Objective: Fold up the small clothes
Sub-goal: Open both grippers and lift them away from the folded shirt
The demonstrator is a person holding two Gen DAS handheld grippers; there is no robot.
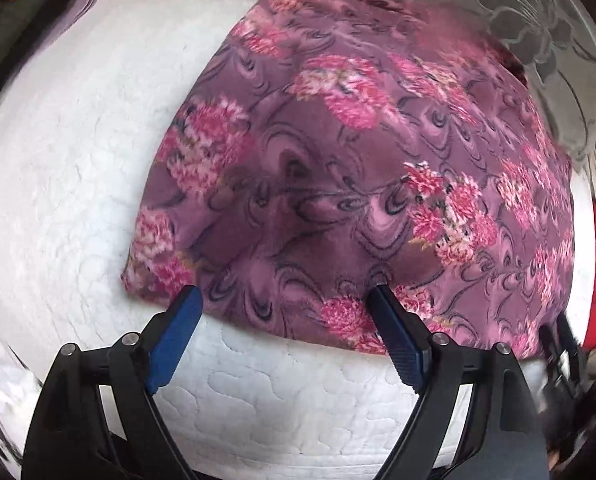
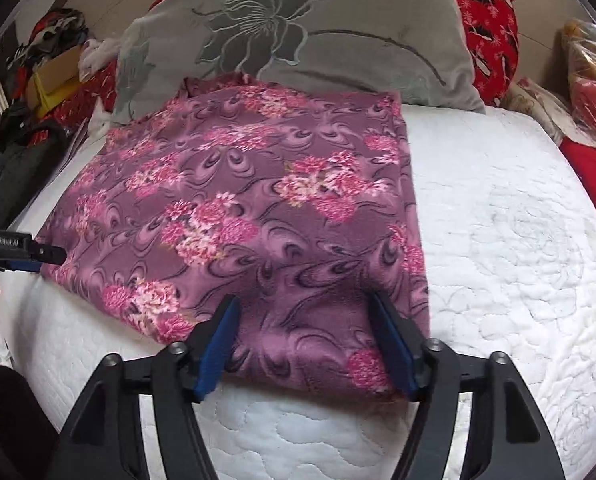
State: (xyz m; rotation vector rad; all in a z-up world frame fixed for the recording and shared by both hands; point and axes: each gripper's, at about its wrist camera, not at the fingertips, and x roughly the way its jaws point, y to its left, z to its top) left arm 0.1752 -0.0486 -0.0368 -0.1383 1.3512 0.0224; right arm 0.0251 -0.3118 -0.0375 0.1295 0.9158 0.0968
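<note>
A folded purple garment with pink flowers (image 1: pixel 358 168) (image 2: pixel 250 208) lies flat on a white quilted mattress (image 1: pixel 58 200) (image 2: pixel 518 240). My left gripper (image 1: pixel 284 290) stands open over the garment's near edge at its left corner, and its blue pads are not pressing the cloth. My right gripper (image 2: pixel 303 300) is open too, with the garment's near right corner lying between its fingers. The left gripper (image 2: pixel 46 254) also shows at the left edge of the right wrist view, beside the cloth's left corner. The right gripper (image 1: pixel 562 344) shows dimly at the right edge of the left wrist view.
A grey pillow with a flower print (image 2: pixel 318 36) (image 1: pixel 538 32) lies behind the garment and touches its far edge. A red patterned cushion (image 2: pixel 486 20) and a plastic bag (image 2: pixel 590 80) sit at the back right. Boxes and cloths (image 2: pixel 54 72) crowd the left side.
</note>
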